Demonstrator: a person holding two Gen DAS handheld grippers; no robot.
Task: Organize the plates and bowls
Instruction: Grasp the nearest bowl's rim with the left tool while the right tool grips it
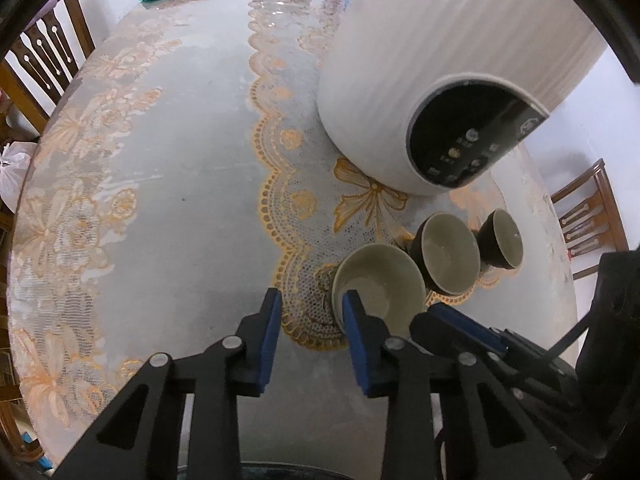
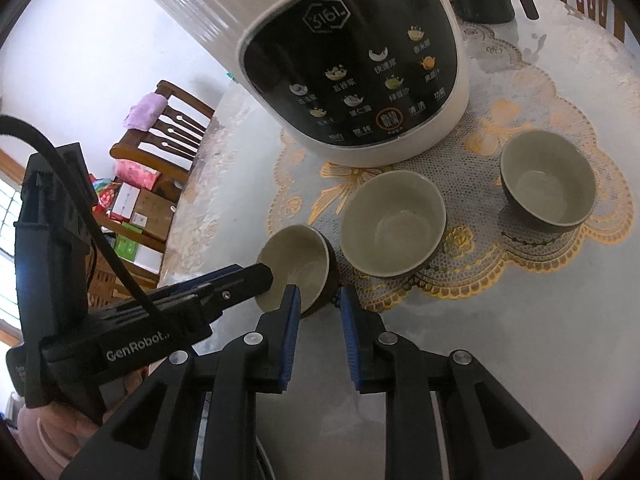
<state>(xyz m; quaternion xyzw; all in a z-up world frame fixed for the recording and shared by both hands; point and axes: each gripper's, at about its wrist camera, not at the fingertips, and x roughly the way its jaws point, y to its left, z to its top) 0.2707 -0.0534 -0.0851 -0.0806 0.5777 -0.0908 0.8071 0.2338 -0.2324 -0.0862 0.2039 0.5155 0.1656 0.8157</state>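
Three dark bowls with pale green insides sit in a row on the lace mat of the tabletop point(image 2: 520, 360), in front of a white appliance point(image 2: 360, 60) with a black control panel. The far bowl point(image 2: 548, 178) and the middle bowl point(image 2: 394, 222) stand upright and apart, mouths up. The near bowl point(image 2: 294, 266) is tilted, its mouth turned up and toward the left claw, its rim close beside the middle bowl.

The right claw point(image 2: 316, 304) is narrowly open and straddles the near bowl's near wall, one blue pad inside the rim and one outside; whether the pads press on it I cannot tell. The left claw point(image 1: 312, 312) is partly open, with its right finger point(image 1: 354, 316) reaching over that bowl's rim into the mouth and its other finger over bare tabletop, gripping nothing.
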